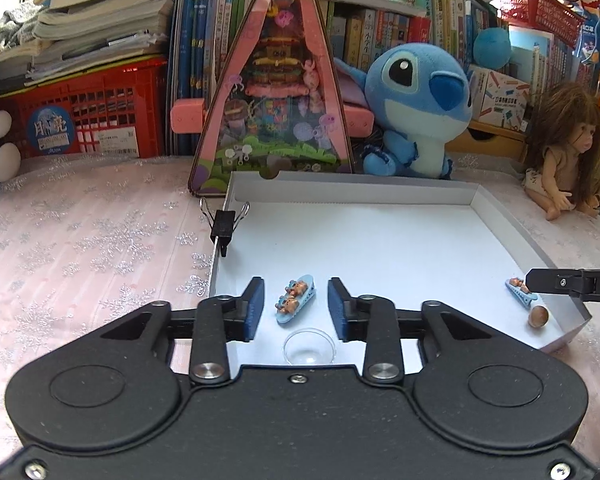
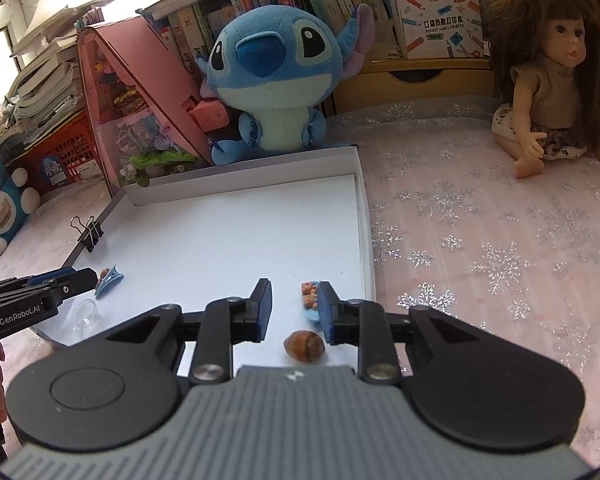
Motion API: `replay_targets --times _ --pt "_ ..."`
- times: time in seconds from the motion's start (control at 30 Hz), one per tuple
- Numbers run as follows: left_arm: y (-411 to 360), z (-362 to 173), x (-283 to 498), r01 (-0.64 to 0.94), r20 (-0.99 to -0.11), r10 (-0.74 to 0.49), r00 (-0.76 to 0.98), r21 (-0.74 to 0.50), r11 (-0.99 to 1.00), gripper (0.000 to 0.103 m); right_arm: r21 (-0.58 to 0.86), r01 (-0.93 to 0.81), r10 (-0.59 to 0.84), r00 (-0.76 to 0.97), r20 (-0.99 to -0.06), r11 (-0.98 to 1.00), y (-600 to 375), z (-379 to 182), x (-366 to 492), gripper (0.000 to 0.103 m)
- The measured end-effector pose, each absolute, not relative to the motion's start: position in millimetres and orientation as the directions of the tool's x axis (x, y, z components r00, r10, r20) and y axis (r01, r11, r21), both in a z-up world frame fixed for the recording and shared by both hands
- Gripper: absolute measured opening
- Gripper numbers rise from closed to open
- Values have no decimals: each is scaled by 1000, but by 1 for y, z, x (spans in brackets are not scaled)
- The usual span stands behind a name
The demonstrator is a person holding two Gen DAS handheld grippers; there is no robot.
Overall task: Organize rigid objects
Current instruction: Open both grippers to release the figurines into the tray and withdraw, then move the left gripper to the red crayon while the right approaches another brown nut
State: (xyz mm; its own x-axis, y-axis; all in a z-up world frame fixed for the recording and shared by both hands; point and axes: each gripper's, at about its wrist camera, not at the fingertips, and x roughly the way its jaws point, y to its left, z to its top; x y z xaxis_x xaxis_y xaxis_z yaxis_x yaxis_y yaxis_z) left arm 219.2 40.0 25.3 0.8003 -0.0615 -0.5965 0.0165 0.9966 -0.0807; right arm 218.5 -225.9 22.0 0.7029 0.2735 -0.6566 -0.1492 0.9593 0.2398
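Both my grippers hang open over the white tray (image 1: pixel 500 216).

My left gripper (image 1: pixel 296 306) straddles one bear clip (image 1: pixel 296 298) without touching it; my right gripper (image 2: pixel 294 304) has the other clip (image 2: pixel 310 300) by its right pad, acorn (image 2: pixel 304 345) just below.

White tray (image 1: pixel 380 192) under my tools; light-blue hair clips (image 1: pixel 296 298) with brown bears, brown nut (image 2: pixel 305 345), black binder clip (image 1: pixel 223 226). Table (image 2: pixel 480 240) cloth pink with silver snowflakes. Blue plush (image 2: pixel 268 76) ahead.

Your left gripper (image 1: pixel 296 307) and right gripper (image 2: pixel 293 308) both tilt downward, jaws parted, pads squeezing nothing.
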Motion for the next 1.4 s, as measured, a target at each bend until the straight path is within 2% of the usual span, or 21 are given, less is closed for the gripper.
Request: replay_targets --times 0.13,0.43,0.5,0.8,1.17,1.4 --pt "39 36 200 32 -571 -74 817 -84 996 51 213 -186 280 727 -627 959 -225 30 201 51" --pt "30 43 138 100 -521 -133 843 -90 991 62 131 -289 312 778 -545 948 -221 43 143 72" --pt "27 42 124 113 -515 -140 846 -84 990 62 121 -301 318 784 -534 946 -221 41 131 76" --pt "26 30 67 138 -510 -147 847 -57 989 63 96 -326 329 799 -503 940 -222 26 82 82" --pt "28 7 28 148 -539 -158 827 -61 987 63 9 -301 271 845 -461 954 -233 3 34 86" --pt "24 -3 22 142 -544 -155 825 -66 988 61 3 -262 240 880 -410 965 -240 -4 15 87"
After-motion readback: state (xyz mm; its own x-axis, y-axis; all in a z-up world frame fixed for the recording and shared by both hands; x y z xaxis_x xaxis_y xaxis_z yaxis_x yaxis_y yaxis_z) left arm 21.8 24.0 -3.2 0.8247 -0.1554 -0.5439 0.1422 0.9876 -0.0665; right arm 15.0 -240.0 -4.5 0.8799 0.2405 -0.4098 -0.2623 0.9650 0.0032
